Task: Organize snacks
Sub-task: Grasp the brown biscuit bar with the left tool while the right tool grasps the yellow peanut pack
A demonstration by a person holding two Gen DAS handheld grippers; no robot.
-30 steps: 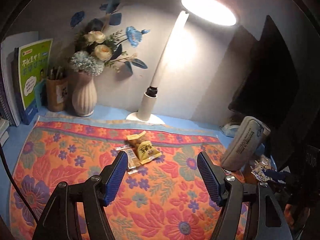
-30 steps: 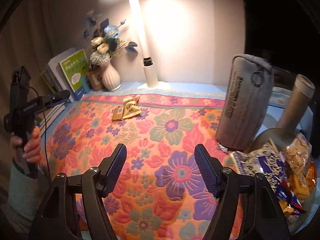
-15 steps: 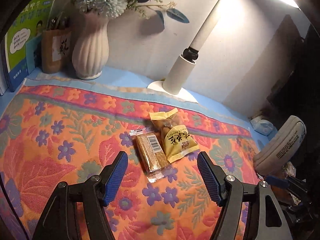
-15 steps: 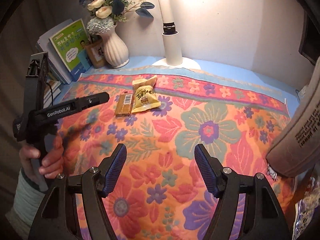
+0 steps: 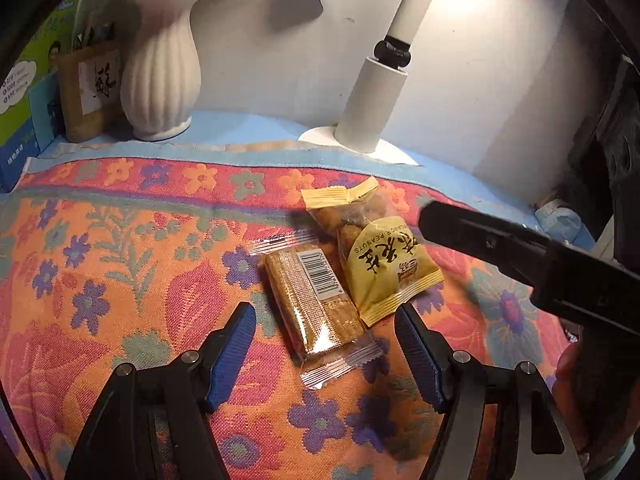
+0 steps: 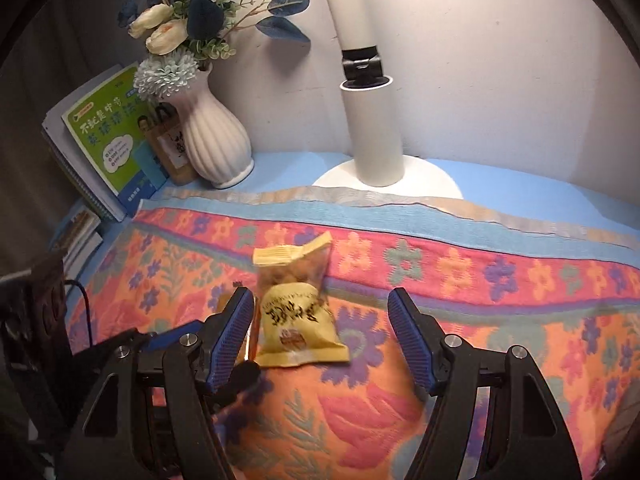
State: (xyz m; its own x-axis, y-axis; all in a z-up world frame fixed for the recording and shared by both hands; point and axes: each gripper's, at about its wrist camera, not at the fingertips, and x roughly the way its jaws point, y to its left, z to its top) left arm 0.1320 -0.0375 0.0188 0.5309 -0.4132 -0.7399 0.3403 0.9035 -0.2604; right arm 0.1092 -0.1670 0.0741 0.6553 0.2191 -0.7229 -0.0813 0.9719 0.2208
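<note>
A clear-wrapped brown wafer bar and a yellow peanut packet lie side by side on the flowered cloth. My left gripper is open, its jaws on either side of the bar's near end, not touching it. My right gripper is open over the peanut packet, which lies between its jaws, nearer the left one. The bar is mostly hidden behind that left finger. The right gripper's body also shows in the left wrist view, right of the packet.
At the back stand a white ribbed vase with flowers, a lamp post on a round white base, a brown pen cup and green books. The wall is close behind them.
Both grippers have moved forward and down onto the two snacks. The left now straddles the wafer bar, the right the peanut packet. Both stay open; the snacks have not moved.
</note>
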